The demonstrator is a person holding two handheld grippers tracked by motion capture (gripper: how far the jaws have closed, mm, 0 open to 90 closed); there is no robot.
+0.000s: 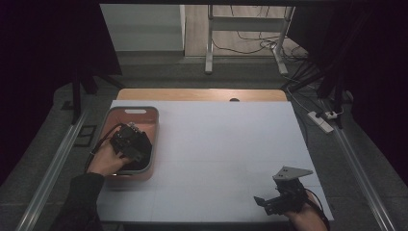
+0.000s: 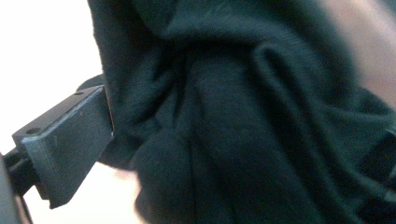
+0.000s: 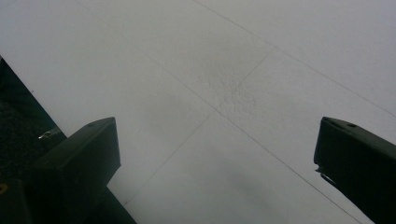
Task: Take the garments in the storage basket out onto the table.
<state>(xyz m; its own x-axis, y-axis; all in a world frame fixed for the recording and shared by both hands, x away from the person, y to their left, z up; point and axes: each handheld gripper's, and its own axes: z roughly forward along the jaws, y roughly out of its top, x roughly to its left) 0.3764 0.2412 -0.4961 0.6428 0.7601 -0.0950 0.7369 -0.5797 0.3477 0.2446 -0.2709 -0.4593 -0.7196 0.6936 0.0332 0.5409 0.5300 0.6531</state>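
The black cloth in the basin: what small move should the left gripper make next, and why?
Probably lift it straight up. The left gripper is down in the pink basin and the black cloth lies bunched between its jaws; whether they are closed is unclear.

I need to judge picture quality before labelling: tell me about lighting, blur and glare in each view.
High view: dim and dark around the edges, the white table evenly lit and the pink bin in soft focus. Left gripper view: dark cloth close up and blurred, with the background at left blown out to white. Right gripper view: the table surface grey and flat, soft shadow near the right claw, no glare.
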